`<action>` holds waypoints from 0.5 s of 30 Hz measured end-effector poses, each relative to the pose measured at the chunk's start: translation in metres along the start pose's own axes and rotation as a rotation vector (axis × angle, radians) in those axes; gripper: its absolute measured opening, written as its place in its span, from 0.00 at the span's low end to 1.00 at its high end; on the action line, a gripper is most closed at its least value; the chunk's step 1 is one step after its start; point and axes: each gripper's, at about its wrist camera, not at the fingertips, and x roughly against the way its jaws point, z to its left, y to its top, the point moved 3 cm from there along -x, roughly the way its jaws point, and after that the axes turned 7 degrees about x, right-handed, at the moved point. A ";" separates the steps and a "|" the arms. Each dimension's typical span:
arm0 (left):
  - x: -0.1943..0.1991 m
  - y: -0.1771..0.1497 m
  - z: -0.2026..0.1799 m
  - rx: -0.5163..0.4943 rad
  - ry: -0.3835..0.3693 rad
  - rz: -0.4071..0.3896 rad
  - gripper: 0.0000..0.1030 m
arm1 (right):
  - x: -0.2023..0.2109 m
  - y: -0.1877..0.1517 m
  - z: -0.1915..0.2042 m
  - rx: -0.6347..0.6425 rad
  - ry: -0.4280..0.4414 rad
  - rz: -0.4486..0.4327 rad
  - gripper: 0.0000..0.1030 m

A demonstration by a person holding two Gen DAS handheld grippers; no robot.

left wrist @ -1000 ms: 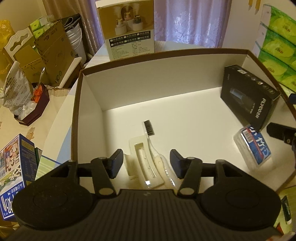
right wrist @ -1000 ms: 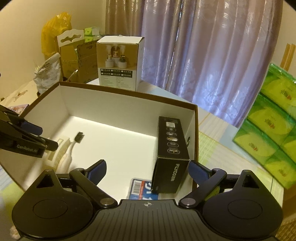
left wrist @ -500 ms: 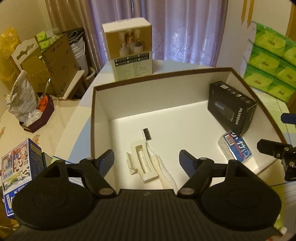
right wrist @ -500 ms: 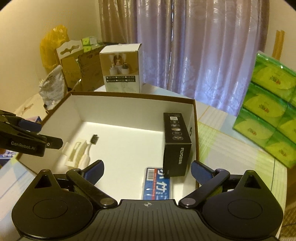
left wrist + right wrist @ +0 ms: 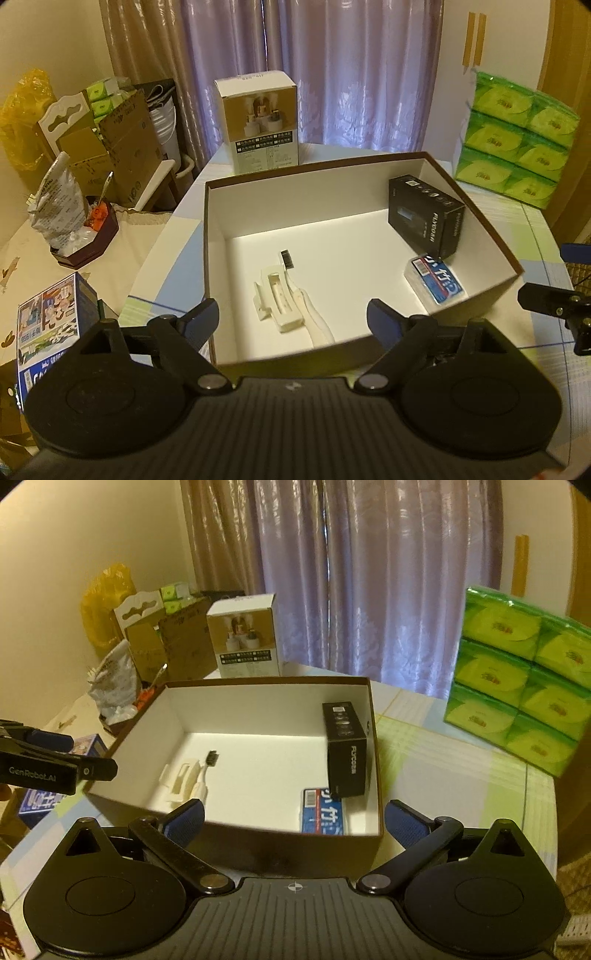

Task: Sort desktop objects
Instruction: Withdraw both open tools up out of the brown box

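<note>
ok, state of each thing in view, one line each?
left gripper: open, empty
right gripper: open, empty
brown box: lidless, upright
toothbrush: lying flat in box
cream holder: lying beside toothbrush
black carton: closed, against right wall
blue pack: flat, beside black carton

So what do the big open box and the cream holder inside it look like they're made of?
The big open box looks like matte cardboard: thin, straight walls, white inside, brown outside. The cream holder appears to be moulded plastic, smooth and slightly glossy, with a recessed slot, though that is unconfirmed.

Spread left tongs (image 5: 291, 319) above box (image 5: 480, 218)
</note>
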 end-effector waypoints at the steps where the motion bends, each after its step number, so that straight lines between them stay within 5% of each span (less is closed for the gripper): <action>1: 0.006 -0.004 0.000 0.001 -0.001 -0.007 0.84 | 0.006 -0.003 0.002 -0.001 -0.001 -0.005 0.98; 15: 0.069 -0.065 0.000 0.012 -0.004 -0.019 0.84 | 0.078 -0.047 0.031 -0.025 0.033 -0.034 0.98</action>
